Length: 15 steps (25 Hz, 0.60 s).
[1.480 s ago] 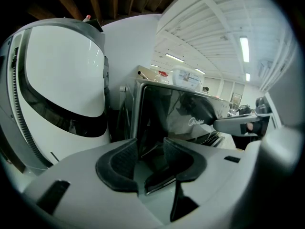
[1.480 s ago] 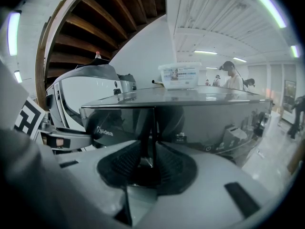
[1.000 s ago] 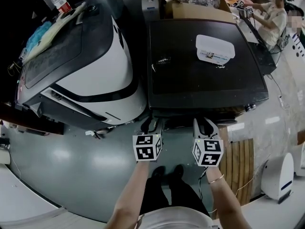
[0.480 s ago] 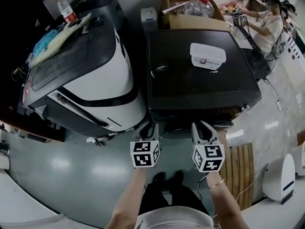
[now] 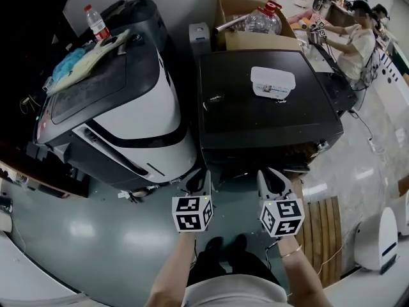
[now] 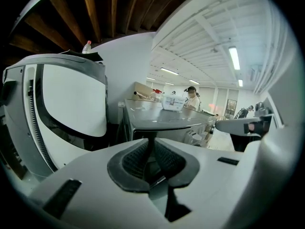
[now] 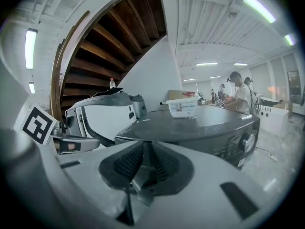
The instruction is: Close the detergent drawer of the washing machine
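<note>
Washing machine: a dark grey, box-shaped washing machine (image 5: 243, 123) fills the middle of the head view, with a white rectangular plastic tub (image 5: 273, 82) resting on its top.
Neighbour: a large white-and-black curved machine (image 5: 140, 107) stands just beside it on the left.
Detergent drawer: it belongs on the front face, under the near edge of the top (the head view looks too steeply down to show it, and neither tool view makes it out, so I cannot tell how far it stands out).
Step in hand: the approach, by my reading; both tools hang just short of the front face and touch nothing.
Next move: it likely calls for finding the drawer's face, setting a closed tip against it and pushing straight in.
Left tool (image 5: 199, 181): its jaws have just been closing and the dark ribbed pads now meet in a thin line, with nothing between them.
Right tool (image 5: 276, 179): its jaws are drawn together too and hold nothing, and it points toward the top's near corner.
</note>
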Tool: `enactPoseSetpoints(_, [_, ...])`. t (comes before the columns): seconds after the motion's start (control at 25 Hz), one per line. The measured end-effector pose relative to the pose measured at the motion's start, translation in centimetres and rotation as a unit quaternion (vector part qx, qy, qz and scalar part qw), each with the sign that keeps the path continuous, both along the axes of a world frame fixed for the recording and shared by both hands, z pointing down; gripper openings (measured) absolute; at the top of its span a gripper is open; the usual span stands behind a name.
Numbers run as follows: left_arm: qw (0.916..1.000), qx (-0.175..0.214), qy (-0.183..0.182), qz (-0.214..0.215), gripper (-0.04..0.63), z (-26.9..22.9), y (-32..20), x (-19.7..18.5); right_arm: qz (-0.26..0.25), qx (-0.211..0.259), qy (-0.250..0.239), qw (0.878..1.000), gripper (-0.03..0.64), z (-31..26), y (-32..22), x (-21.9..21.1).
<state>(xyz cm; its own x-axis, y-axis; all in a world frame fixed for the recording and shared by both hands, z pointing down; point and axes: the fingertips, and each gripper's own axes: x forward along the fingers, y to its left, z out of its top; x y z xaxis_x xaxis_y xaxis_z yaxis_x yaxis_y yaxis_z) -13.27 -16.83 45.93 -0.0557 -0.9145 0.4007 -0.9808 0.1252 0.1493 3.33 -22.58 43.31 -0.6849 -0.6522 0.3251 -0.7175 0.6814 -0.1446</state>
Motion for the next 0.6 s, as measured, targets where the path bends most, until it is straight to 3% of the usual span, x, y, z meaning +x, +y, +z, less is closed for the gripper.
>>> enactPoseSetpoints(0.36, [0.9998, 0.018, -0.002, -0.001, 0.011, -1.9, 2.2, 0.7, -0.005, 0.016, -0.014, 1.0, 0.006, -1.9, 2.1, 0.9])
enactPoseSetpoints(0.6, [0.9996, 0.028, -0.005, -0.003, 0.009, -3.0, 3.1, 0.8, -0.009, 0.019, -0.018, 1.0, 0.003, -2.4, 3.0, 1.2])
